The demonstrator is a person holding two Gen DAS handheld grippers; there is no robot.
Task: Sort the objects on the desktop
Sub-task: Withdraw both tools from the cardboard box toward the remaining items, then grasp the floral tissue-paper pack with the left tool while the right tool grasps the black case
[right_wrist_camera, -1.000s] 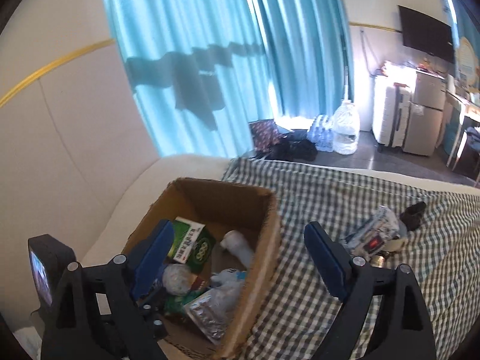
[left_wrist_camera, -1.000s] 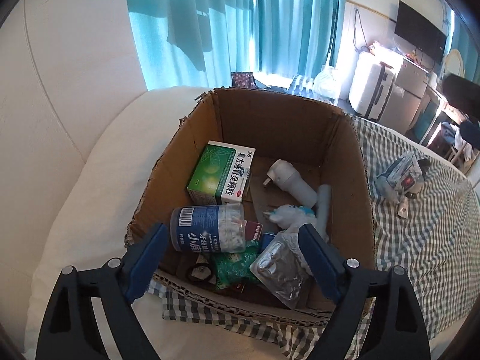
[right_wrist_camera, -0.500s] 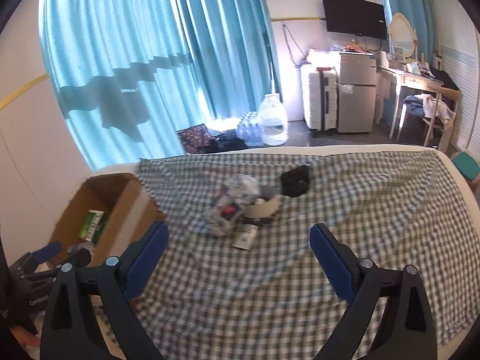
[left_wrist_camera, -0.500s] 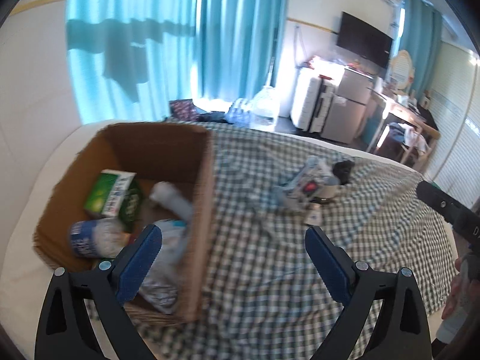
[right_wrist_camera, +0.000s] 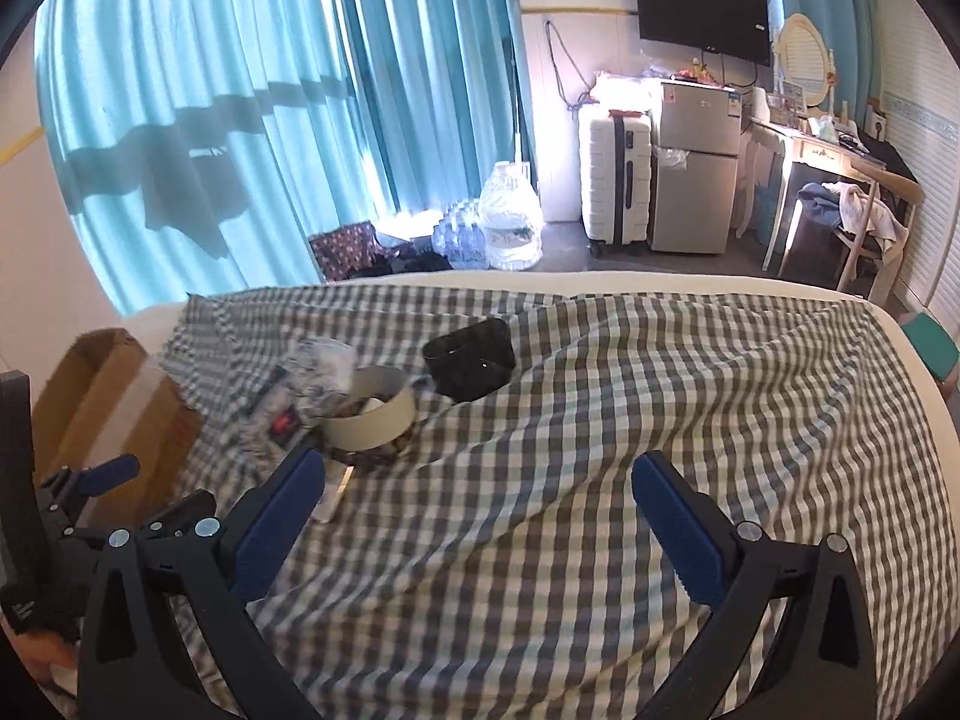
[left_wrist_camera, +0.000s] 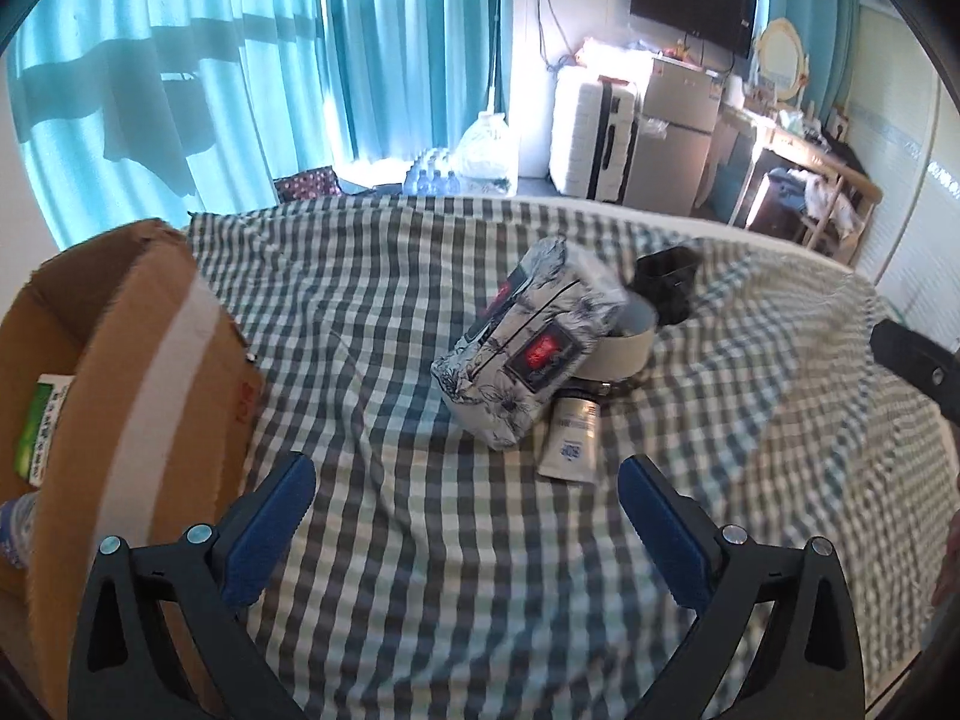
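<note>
Your left gripper (left_wrist_camera: 465, 501) points forward and downward over the checked cloth (left_wrist_camera: 420, 570). Its blue-padded fingers (left_wrist_camera: 270, 525) are spread wide and opening, with only cloth between them. Your right gripper (right_wrist_camera: 474, 507) takes a similar downward pitch further along the bed; its jaws are likewise wide, opening and empty. In the right wrist view your left gripper also appears at the lower left edge, beside the cardboard box (right_wrist_camera: 114, 402).

The objects to be sorted lie in one cluster on the cloth, ahead of the left gripper and well clear of its fingers. Foremost is a floral-printed soft pack (left_wrist_camera: 531, 348) bearing red and black label patches; their writing is too small to read. A white tube (left_wrist_camera: 570, 435) lies partly under the pack's near corner, its label print and small blue mark illegible. A roll of beige tape (left_wrist_camera: 624, 339) leans against the pack's far side, and a black pouch (left_wrist_camera: 666, 282) sits just behind the roll. In the right wrist view this cluster lies forward and left of the right gripper.

The cardboard box stands at the left edge of the left wrist view, a pale tape strip running down its outer wall. Inside it a green and white carton (left_wrist_camera: 42, 426) shows printed characters along its edge, too distorted to read.
</note>
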